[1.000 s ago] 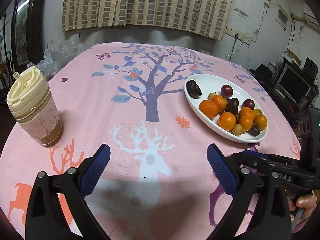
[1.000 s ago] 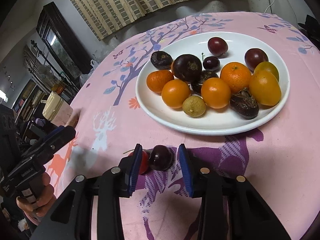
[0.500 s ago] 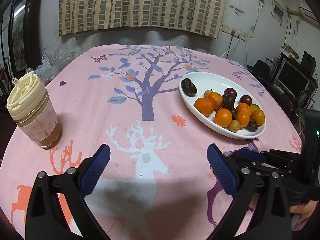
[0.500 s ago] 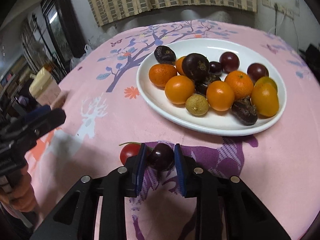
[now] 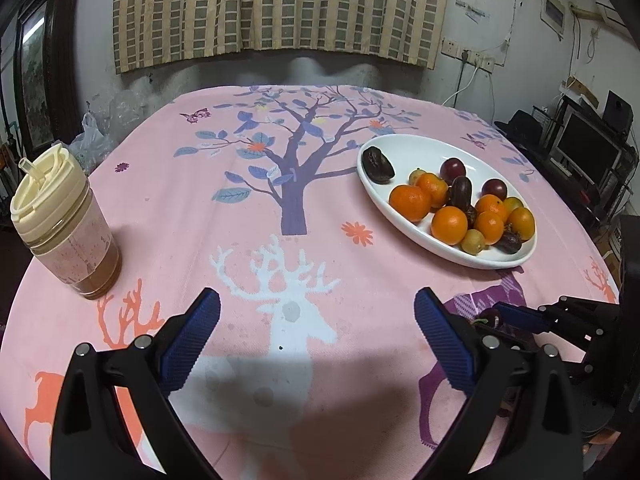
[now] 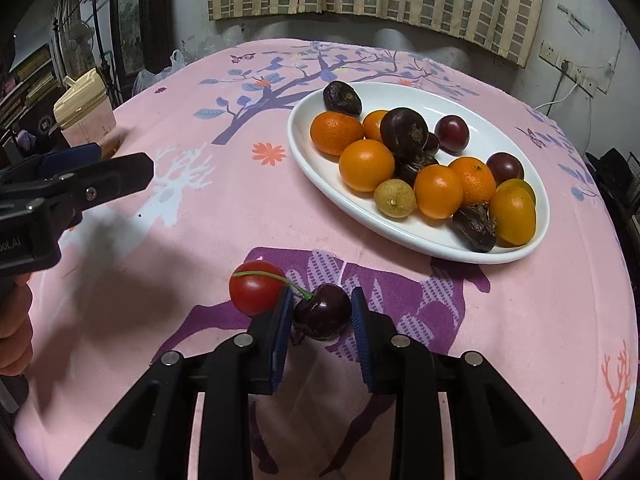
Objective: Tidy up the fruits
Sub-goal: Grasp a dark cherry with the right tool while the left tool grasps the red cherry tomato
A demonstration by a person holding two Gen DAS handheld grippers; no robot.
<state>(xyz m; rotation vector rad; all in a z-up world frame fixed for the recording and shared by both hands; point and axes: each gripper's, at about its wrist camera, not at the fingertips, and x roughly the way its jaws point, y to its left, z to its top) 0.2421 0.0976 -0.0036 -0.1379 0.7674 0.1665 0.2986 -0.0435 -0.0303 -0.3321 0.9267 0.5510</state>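
Both views looked forward and down along gripper fingers, close above the near edge of the round table (image 5: 248,240). The left wrist view sat toward the table's left, facing the far edge; the right wrist view sat closer to the plate (image 6: 400,232). Both shared the plate, the tumbler (image 5: 64,224) and the curtain (image 5: 280,8).

In the left wrist view, the right tool (image 5: 516,316) hides most of the dark cherry (image 5: 489,317).

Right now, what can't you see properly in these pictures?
- Dark cherry: its underside, right wrist view, hidden by the fruit itself and the right gripper.
- Red tomato: right edge behind a gripper pad.
- White plate: lowest fruits buried under the pile, both views.
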